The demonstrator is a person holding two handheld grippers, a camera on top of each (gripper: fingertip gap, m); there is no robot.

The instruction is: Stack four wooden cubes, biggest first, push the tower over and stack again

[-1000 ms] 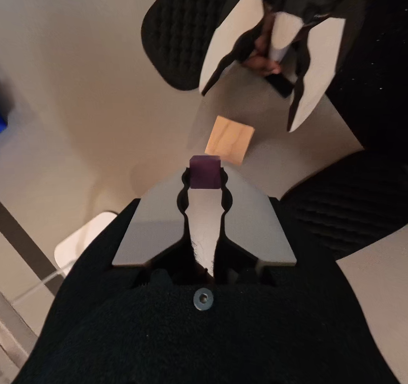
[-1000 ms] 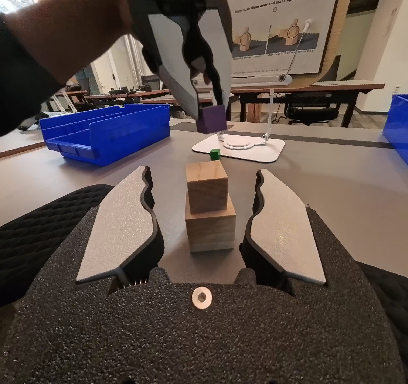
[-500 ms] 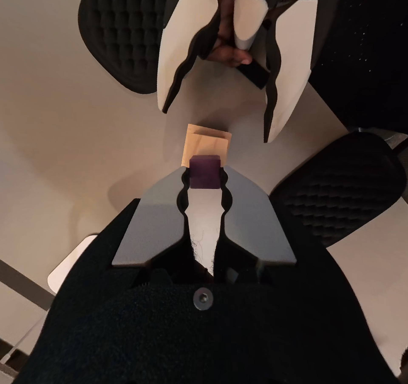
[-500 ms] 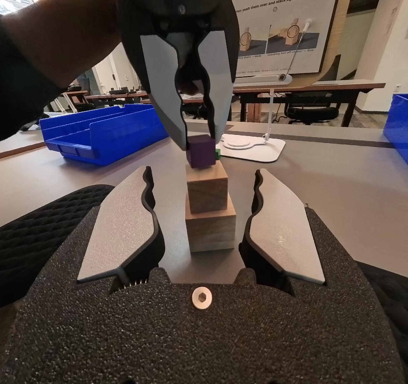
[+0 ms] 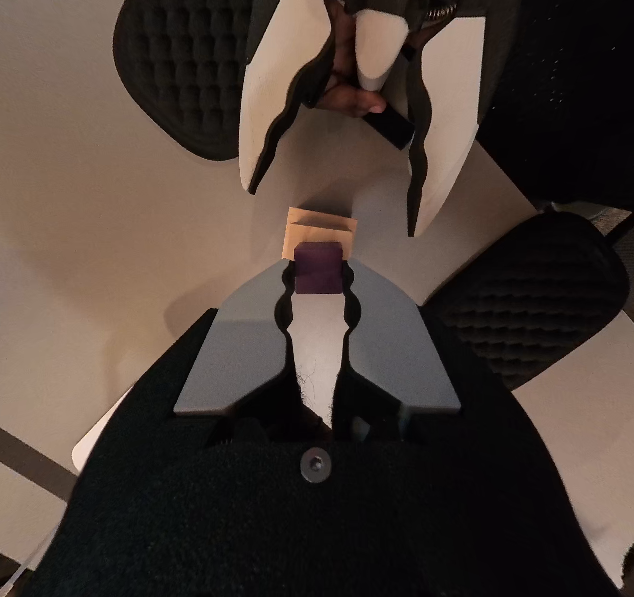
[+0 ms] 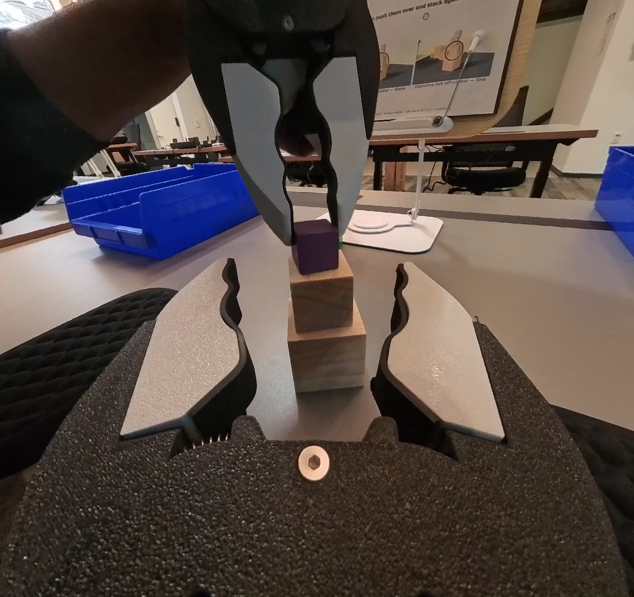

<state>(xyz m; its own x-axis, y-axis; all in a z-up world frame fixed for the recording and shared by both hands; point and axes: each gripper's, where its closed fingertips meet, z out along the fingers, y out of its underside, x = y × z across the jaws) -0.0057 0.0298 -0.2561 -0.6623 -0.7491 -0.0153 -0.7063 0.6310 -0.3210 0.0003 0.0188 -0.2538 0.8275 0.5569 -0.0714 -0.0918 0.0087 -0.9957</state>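
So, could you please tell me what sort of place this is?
Probably an office or lab workspace: rows of desks with office chairs behind, a poster on the wall, and blue bins on the grey table.

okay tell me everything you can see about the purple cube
The purple cube is small, dark, matte and solid-coloured, smaller than the wooden block under it. It sits upright at the top of a two-block wooden stack, its bottom face on or just above that block. The left gripper comes down from above with its jaws pressed on the cube's two opposite sides. A larger wooden block forms the base.
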